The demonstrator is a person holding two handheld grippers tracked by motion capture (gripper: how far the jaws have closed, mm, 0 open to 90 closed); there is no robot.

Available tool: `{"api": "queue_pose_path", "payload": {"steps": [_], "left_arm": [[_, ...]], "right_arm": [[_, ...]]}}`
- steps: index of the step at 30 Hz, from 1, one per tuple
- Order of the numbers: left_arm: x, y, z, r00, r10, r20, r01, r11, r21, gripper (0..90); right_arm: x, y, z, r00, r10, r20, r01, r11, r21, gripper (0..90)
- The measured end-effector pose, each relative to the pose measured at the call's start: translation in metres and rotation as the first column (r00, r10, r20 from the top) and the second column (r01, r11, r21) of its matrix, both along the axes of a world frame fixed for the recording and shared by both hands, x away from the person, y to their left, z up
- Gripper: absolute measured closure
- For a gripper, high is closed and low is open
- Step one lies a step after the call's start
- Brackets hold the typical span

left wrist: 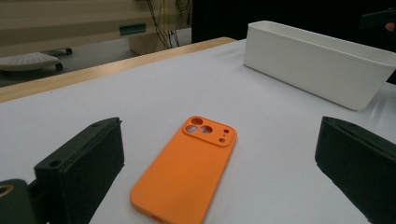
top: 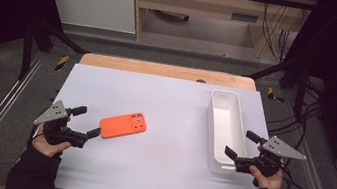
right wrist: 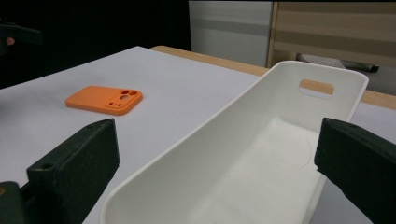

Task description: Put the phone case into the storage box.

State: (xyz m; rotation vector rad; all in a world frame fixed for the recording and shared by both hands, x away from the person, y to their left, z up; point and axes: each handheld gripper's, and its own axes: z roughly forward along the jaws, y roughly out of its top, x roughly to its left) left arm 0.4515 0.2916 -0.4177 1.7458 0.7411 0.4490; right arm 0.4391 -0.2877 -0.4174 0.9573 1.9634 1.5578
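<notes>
An orange phone case (top: pixel 123 125) lies flat on the white table, camera cutouts toward the far right. My left gripper (top: pixel 86 121) sits just left of it with jaws wide open and nothing between them; in the left gripper view the phone case (left wrist: pixel 187 168) lies ahead between the two jaws. A long white bin (top: pixel 224 130) stands at the right, empty. My right gripper (top: pixel 240 144) is open at the bin's near end; in the right gripper view the bin (right wrist: pixel 243 168) stretches away between the jaws and the phone case (right wrist: pixel 103 99) lies far left.
The white table (top: pixel 170 105) has a wooden strip (top: pixel 167 70) along its far edge. Black frame rails and cables run along both sides. Cabinets and shelving stand beyond the table.
</notes>
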Motion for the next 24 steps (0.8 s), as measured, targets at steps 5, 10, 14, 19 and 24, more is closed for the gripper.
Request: {"api": "queue_pose_path", "payload": {"steps": [5, 10, 14, 19, 24], "left_arm": [[-0.0007, -0.0011, 0.0012, 1.0000, -0.001, 0.004, 0.001, 1.0000, -0.001, 0.8], [-0.0011, -0.0025, 0.0023, 1.0000, -0.004, 0.007, 0.004, 1.0000, 0.003, 0.9], [-0.0012, -0.0035, 0.0040, 0.9999, -0.007, 0.010, 0.007, 1.0000, 0.005, 0.8], [-0.0010, -0.0056, 0.0054, 1.0000, -0.006, 0.006, 0.006, 0.9999, 0.016, 0.9], [-0.0004, -0.0098, 0.0086, 1.0000, -0.004, -0.001, 0.004, 0.9995, 0.032, 0.8]], "right_arm": [[0.0003, 0.0005, -0.0004, 1.0000, 0.007, -0.005, -0.007, 1.000, -0.004, 0.4], [0.0004, 0.0013, -0.0008, 0.9999, 0.012, -0.005, -0.012, 1.000, -0.006, 0.4], [0.0010, 0.0014, -0.0010, 0.9999, 0.017, -0.003, -0.017, 1.000, -0.011, 0.4], [0.0007, 0.0025, -0.0014, 0.9998, 0.020, -0.006, -0.020, 1.000, -0.014, 0.4], [0.0006, 0.0024, -0.0013, 0.9998, 0.020, -0.006, -0.020, 1.000, -0.019, 0.4]]}}
